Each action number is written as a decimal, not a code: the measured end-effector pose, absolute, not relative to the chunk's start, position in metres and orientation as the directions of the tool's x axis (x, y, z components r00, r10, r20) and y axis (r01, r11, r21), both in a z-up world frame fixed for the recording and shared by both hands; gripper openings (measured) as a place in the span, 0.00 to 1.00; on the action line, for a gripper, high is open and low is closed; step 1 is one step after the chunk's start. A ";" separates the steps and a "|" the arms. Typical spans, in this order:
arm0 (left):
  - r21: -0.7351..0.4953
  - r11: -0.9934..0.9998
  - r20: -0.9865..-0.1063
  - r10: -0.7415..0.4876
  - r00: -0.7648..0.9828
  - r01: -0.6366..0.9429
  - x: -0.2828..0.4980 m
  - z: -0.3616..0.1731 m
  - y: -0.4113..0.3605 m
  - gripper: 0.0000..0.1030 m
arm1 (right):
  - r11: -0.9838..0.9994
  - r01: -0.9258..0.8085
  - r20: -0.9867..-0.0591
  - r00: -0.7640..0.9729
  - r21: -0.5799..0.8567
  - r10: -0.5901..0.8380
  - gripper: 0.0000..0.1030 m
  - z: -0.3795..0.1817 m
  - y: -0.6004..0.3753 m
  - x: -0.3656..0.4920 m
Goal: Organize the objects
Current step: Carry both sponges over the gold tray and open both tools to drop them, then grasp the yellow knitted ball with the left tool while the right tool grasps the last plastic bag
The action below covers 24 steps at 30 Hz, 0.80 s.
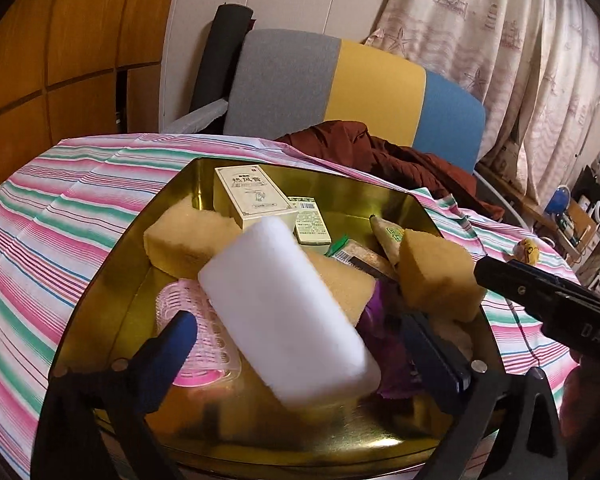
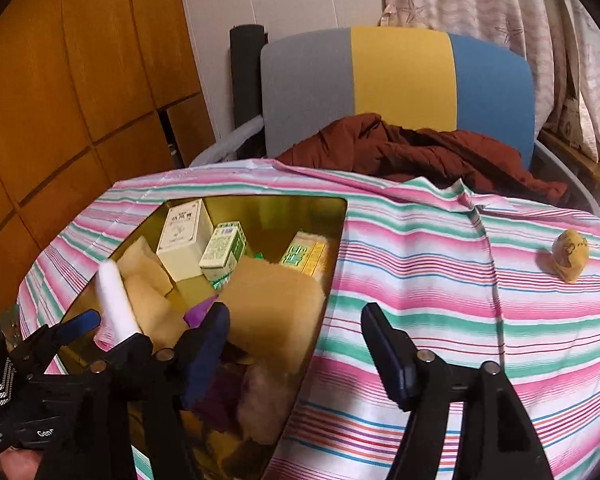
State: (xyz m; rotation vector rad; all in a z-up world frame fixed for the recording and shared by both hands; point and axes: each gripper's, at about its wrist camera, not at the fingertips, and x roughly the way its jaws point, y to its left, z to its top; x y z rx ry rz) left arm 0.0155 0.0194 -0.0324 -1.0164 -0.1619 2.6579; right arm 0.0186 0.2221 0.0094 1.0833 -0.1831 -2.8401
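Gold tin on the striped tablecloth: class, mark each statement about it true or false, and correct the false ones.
1. A white sponge block lies between the left gripper's open fingers. True.
2. The gold tin is empty. False: it holds sponges, small boxes and a pink hair roller.
3. The right gripper grips a yellow sponge. False: its jaws are open, holding nothing.
4. A small yellow object lies on the tablecloth outside the tin. True.
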 end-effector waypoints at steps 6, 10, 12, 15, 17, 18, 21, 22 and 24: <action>-0.194 -0.962 -0.647 0.273 -0.712 -0.192 0.013 -0.026 0.020 1.00 | -0.972 0.084 -0.640 -0.740 0.220 -0.209 0.73 0.015 0.224 0.012; -0.241 -0.958 -0.623 0.275 -0.732 -0.155 0.013 -0.017 0.008 1.00 | -0.958 0.109 -0.584 -0.772 0.266 -0.250 0.83 0.028 0.225 0.010; -0.247 -0.959 -0.612 0.268 -0.744 -0.142 0.012 -0.012 0.003 1.00 | -0.944 0.122 -0.553 -0.785 0.306 -0.281 0.84 0.034 0.227 0.006; -0.221 -0.967 -0.609 0.237 -0.757 -0.125 0.009 -0.007 0.000 1.00 | -0.959 0.135 -0.611 -0.746 0.249 -0.264 0.84 0.035 0.216 -0.008; -0.224 -0.967 -0.609 0.235 -0.758 -0.120 0.008 -0.006 -0.002 1.00 | -0.934 0.153 -0.544 -0.777 0.324 -0.316 0.84 0.041 0.223 -0.003; -0.227 -0.967 -0.607 0.233 -0.760 -0.115 0.009 -0.005 -0.004 1.00 | -0.920 0.161 -0.523 -0.782 0.356 -0.339 0.84 0.043 0.225 -0.001; -0.238 -0.965 -0.609 0.233 -0.758 -0.106 0.008 -0.005 -0.007 1.00 | -0.979 0.106 -0.610 -0.769 0.176 -0.193 0.84 0.043 0.211 -0.009; -0.251 -0.962 -0.601 0.243 -0.761 -0.108 0.008 -0.005 -0.009 1.00 | -0.978 0.094 -0.609 -0.770 0.187 -0.190 0.84 0.044 0.212 -0.011; -0.264 -0.959 -0.598 0.243 -0.764 -0.099 0.007 -0.003 -0.013 1.00 | -0.849 0.167 -0.503 -0.742 0.502 -0.443 0.84 0.043 0.236 -0.012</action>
